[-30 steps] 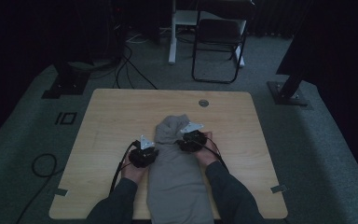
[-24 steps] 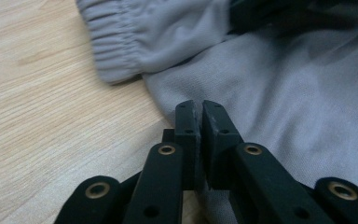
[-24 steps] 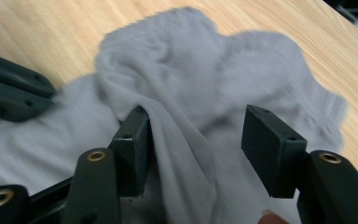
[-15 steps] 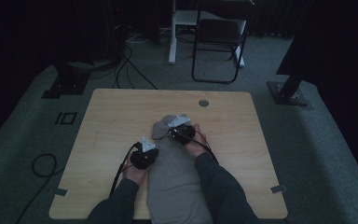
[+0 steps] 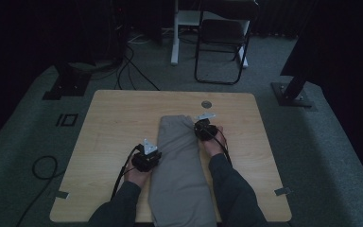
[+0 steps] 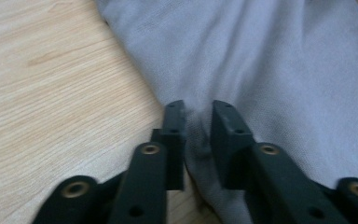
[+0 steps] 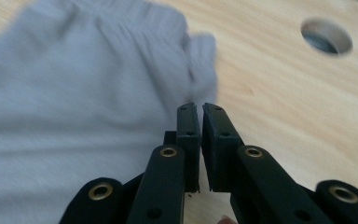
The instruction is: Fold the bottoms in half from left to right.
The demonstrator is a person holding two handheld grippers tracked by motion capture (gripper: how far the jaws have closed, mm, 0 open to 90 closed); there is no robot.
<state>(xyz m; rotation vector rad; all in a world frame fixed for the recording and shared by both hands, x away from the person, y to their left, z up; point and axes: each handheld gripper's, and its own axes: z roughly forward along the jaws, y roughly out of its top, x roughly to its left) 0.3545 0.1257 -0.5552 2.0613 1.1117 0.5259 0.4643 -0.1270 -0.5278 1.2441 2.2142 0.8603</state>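
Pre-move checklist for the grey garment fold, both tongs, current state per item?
1. Garment lies flat in a long strip down the table: ok.
2. Left tongs at the garment's left edge, jaws parted after just opening, cloth lying between them: ok.
3. Left tongs pinching the cloth: not ok, pads look apart from it.
4. Right tongs nearly closed, nothing between the jaws: ok if a release was meant.
5. Right tongs beside the garment's top right corner: ok.
6. Garment's near end hangs past the table edge: cannot tell how far.

high view: dim, dark surroundings | gripper views: brighter, even light | right gripper view: cloth motion-blurred
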